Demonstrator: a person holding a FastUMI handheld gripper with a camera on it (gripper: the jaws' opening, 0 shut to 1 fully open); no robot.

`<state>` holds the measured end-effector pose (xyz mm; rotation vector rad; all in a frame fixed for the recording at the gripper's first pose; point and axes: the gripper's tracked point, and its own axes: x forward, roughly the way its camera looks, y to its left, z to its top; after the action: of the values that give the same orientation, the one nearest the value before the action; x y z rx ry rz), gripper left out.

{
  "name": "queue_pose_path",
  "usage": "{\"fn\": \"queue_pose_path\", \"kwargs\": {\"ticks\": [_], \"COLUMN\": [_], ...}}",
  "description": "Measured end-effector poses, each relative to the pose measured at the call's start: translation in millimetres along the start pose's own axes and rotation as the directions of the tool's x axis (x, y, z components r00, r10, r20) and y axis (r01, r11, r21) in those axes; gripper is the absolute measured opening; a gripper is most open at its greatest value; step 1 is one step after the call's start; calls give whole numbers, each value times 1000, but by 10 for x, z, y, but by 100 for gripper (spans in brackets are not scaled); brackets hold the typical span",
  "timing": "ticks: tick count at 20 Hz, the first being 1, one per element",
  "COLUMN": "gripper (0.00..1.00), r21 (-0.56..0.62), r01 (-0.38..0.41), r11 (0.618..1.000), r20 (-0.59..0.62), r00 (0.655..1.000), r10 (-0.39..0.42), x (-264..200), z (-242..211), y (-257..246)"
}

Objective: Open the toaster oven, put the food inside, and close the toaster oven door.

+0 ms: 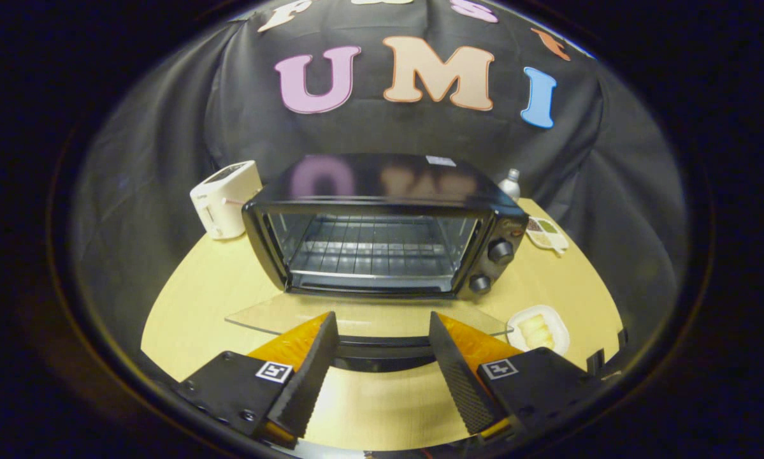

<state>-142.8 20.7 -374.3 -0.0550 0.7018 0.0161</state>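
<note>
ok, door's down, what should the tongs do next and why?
Probably swing right to the plate of food. The toaster oven door lies flat open, the rack is bare, and the tongs are open, holding nothing.

Light falls from overhead and is fairly dim, brightest on the pale table and fading to murk along the cloth wall at the sides. The toaster oven has a glossy top that mirrors soft blurred colour, and its lowered glass door carries a faint sheen. Fisheye bending curves the table rim, and the gripper, fingers apart with nothing between them, looks slightly soft up close.
</note>
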Motion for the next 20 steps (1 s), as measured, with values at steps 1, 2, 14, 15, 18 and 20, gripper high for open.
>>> {"fn": "queue_pose_path", "kwargs": {"ticks": [1,2,14,15,18,20], "gripper": [94,94,92,92,92,92], "r21": [-3,-5,32,31,44,56], "r01": [-2,-4,-22,-23,-30,-30], "r11": [1000,1000,999,999,999,998], "r20": [-20,-39,-184,-199,-218,-220], "r00": [1000,999,982,979,975,975], "r10": [2,4,28,29,39,41], "x": [20,34,435,451,459,462], "z": [-89,-165,-700,-770,-880,-882], "y": [8,11,106,109,107,108]}}
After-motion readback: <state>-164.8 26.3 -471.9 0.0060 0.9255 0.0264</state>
